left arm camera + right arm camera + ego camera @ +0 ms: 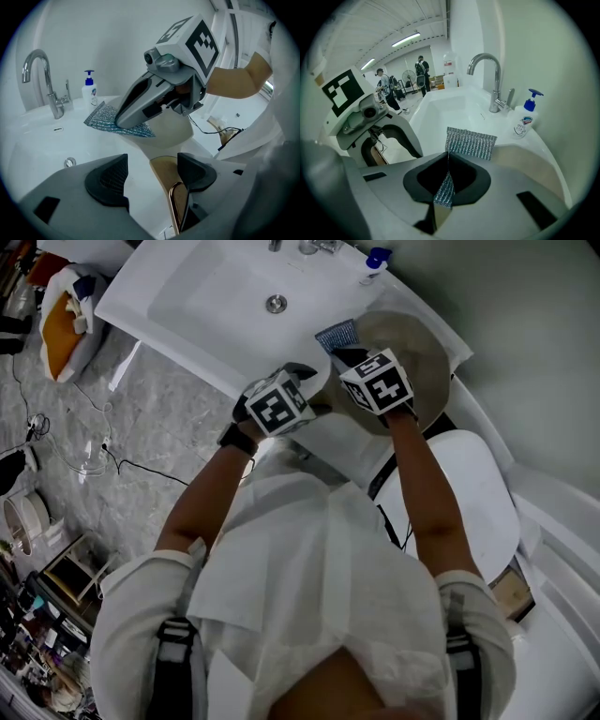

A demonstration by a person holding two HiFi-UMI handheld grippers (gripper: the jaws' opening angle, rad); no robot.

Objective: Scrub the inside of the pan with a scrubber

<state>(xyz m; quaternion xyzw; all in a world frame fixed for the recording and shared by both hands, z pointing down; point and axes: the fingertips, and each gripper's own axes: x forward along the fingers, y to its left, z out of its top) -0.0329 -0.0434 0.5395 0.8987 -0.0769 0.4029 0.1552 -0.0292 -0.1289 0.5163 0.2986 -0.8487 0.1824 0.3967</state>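
Note:
The pan [412, 357], cream outside and beige inside, rests on the right rim of the white sink [197, 296]. My right gripper [447, 161] is shut on a silver-blue mesh scrubber [471, 143], which sticks out past its fingertips over the pan's edge [525, 159]. In the left gripper view the scrubber [101, 119] hangs just left of the pan's wall [173, 131]. My left gripper [152, 176] stands open. The pan's wooden handle [166, 180] with a gold loop runs against its right finger, and a gap shows to the left finger.
A chrome faucet [487, 70] and a blue-capped soap bottle [524, 119] stand at the sink's back edge. The drain [275, 304] lies mid-basin. A white rounded lid [478, 502] sits beside the person. Cables [84, 460] cross the marble floor. People stand far off [421, 70].

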